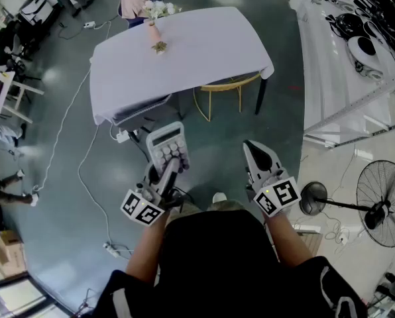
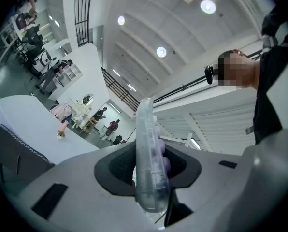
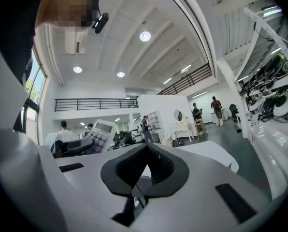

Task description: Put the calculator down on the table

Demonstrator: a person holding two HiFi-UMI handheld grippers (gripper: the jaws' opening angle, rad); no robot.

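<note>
Items I am only partly seeing
Calculator (image 1: pixel 168 144): left gripper (image 1: pixel 171 169) is covering its lower end. Fan (image 1: pixel 383 205): frame edge is cropping it.

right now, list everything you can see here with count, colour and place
table: 1, white cloth, ahead on the grey floor
vase of flowers: 1, pink vase with pale flowers, near the table's far left corner
chair: 1, yellow frame, tucked under the table's near side
calculator: 1, white with pale keys, in the air short of the table
fan: 1, black, standing on the floor at the right
bench: 1, white, along the right, carrying black-and-white gear
power strip: 1, white, floor at lower left
left gripper: 1, white and black, shut on the calculator's near end
right gripper: 1, white and black, shut, empty
</note>
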